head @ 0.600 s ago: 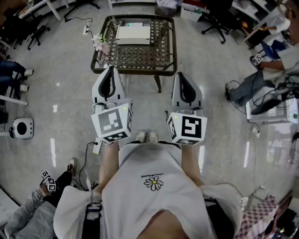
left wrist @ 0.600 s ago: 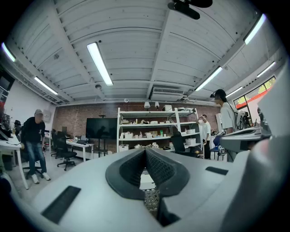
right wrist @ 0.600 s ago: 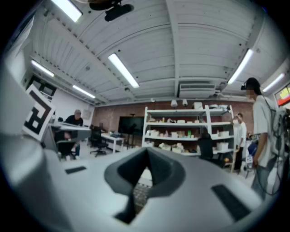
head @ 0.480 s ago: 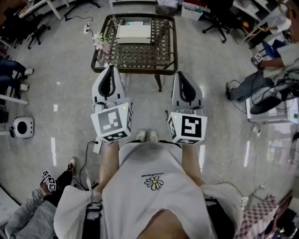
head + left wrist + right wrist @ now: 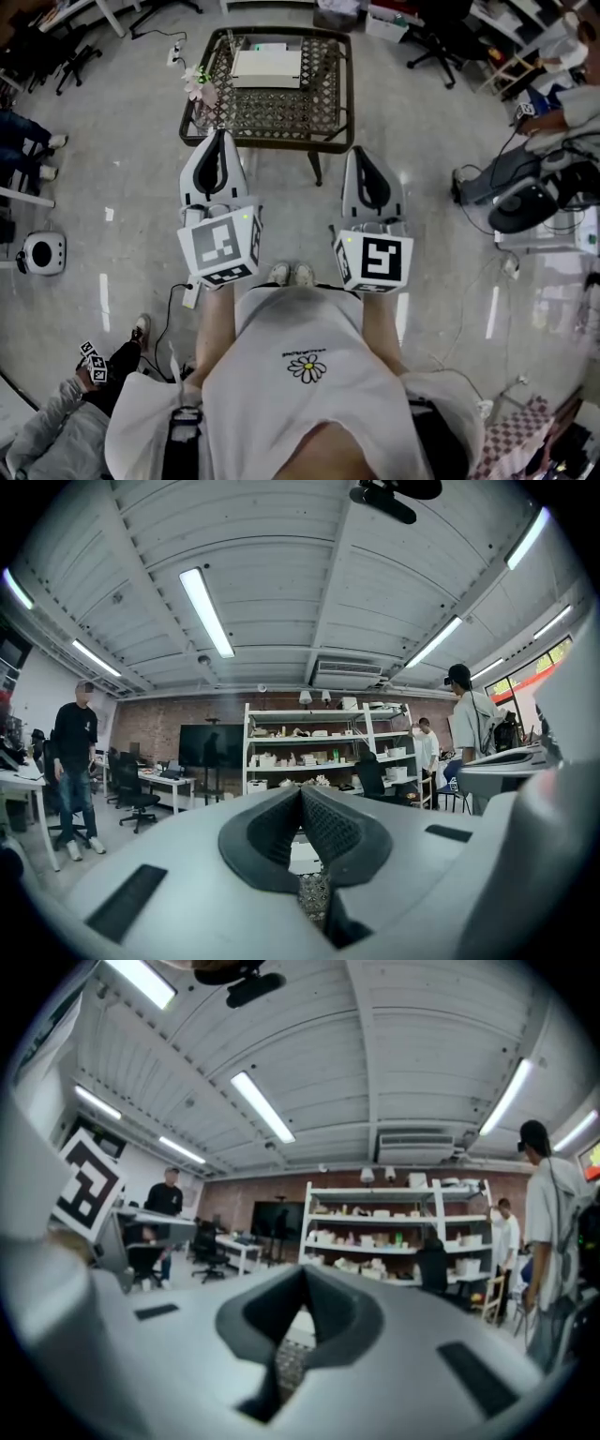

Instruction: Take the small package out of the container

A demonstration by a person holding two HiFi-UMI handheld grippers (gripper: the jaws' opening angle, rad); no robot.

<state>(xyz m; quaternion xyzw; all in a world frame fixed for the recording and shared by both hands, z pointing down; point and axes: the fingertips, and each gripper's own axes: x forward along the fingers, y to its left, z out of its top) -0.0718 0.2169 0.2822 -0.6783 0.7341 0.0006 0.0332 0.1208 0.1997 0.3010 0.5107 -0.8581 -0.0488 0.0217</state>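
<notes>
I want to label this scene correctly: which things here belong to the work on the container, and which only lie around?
Job: white container, lattice table, left gripper, right gripper (both shut, empty).
Lying about: flowers, power strip, round white device on the floor.

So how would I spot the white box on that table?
Look ahead of the person's feet to the low dark-framed table with a lattice top. Near its far edge lies the flat white rectangular box. It is the only large pale thing there; the small pink and green item sits at the left edge.
</notes>
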